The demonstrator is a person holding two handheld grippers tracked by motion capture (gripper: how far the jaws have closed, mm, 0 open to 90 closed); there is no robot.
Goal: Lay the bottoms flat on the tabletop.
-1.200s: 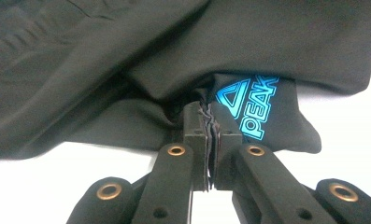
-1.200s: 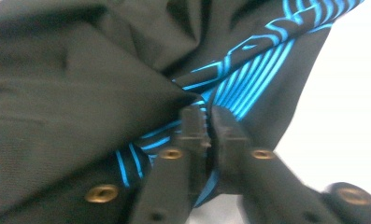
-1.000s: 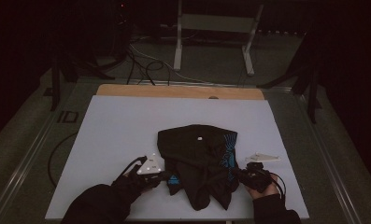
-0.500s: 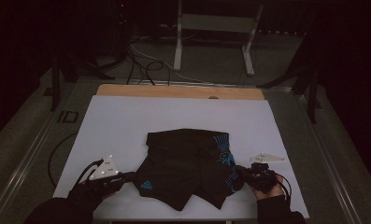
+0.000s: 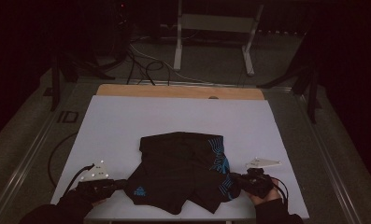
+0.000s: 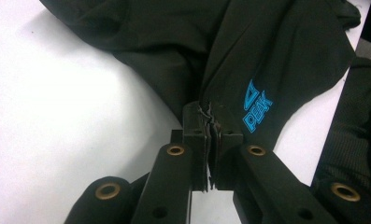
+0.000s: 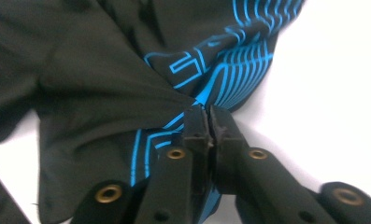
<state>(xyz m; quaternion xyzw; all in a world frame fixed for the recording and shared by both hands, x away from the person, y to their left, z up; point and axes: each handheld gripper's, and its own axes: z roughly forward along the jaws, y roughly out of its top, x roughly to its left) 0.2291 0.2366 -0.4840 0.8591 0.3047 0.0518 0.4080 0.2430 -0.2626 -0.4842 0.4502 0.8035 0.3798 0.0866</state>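
Dark room; a white table (image 5: 127,126) with a wooden far edge is seen from above, cables and a metal stand on the floor beyond it. Black shorts (image 5: 183,172) with blue line print are spread on the near half of the table, between the two grippers.

Left gripper (image 5: 120,185): jaws clenched on the shorts' edge. In the left gripper view the fabric (image 6: 267,56) is pinched between the pads at the tips (image 6: 210,122), and a blue "PEAK" logo (image 6: 257,106) lies just right of the jaws. Bare table is seen left of the jaws.

Right gripper (image 5: 233,181): jaws have just been opening slightly, yet cloth is seen caught between them. In the right gripper view the blue-striped hem (image 7: 230,51) is gathered into the tips (image 7: 206,120), folds fanning out ahead and left of the jaws; bare table lies right of them.

Fabric is drawn fairly flat between the two grips.
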